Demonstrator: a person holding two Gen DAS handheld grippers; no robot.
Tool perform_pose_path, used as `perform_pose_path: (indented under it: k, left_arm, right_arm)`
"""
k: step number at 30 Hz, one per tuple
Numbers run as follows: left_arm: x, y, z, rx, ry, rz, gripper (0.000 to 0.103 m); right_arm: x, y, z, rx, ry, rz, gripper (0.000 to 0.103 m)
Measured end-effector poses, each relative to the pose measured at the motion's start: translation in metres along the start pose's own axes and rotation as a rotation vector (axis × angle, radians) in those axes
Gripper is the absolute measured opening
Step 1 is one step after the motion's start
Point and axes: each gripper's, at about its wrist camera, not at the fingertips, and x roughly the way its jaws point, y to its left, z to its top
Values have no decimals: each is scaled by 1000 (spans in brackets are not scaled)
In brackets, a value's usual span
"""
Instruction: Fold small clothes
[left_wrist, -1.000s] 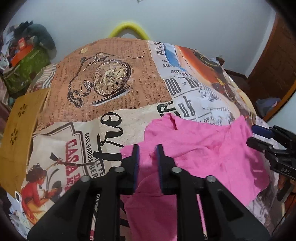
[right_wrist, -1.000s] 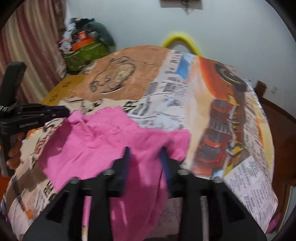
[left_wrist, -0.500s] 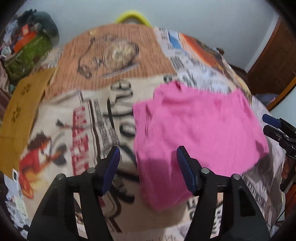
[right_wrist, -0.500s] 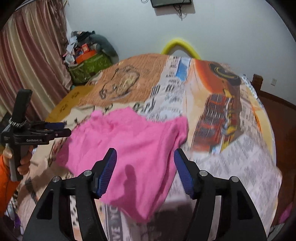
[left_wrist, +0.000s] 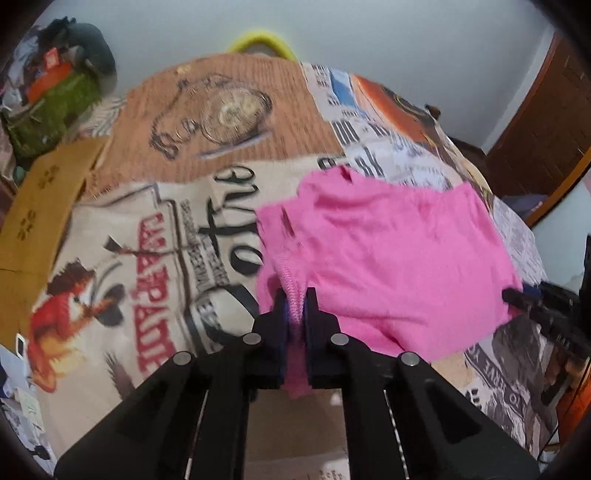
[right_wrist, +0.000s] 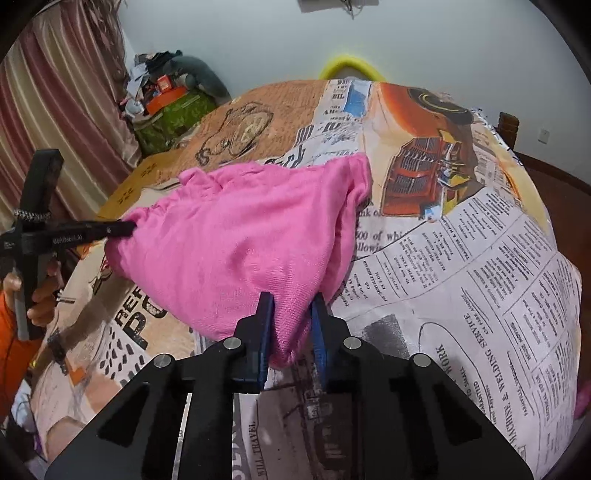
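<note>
Lying crosswise: pink garment (left_wrist: 388, 251)

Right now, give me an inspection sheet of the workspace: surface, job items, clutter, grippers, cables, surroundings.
Surface: bed with printed newspaper-collage cover.
Job's things: one pink garment, spread on the cover, near edge lifted at both near corners.
Clutter: tan cardboard sheet at the bed's left edge; pile of bags and clothes by the curtain.
Grippers: left gripper shut on the garment's near left corner; right gripper has just closed, pads pressing the near right corner.
Cables: nothing seen on the surface.
Surroundings: white wall, yellow hoop behind the bed, striped curtain, wooden door.
</note>
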Motion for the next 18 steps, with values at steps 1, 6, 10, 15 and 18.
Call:
perform_pose_path:
  k: [1,6,10,15,18]
  left_arm:
    - [3,3,2,4,-3,27,7]
    - [28,15,-6,26,83,134,7]
    - [23,25,-6,6,89,102,16]
    - [8,27,0,-31,27,86,54]
    - [8,23,2,-50,29,43,84]
  right_arm:
    - [3,2,-2,-14,5,-17,18]
    - [5,7,-5,-42,2,-55,19]
    - [-3,11,-1,-81,-1,-78,24]
    - [-16,6,11,-67,-48,-97,43]
    - [-18,2,16,-28,-73,-90,70]
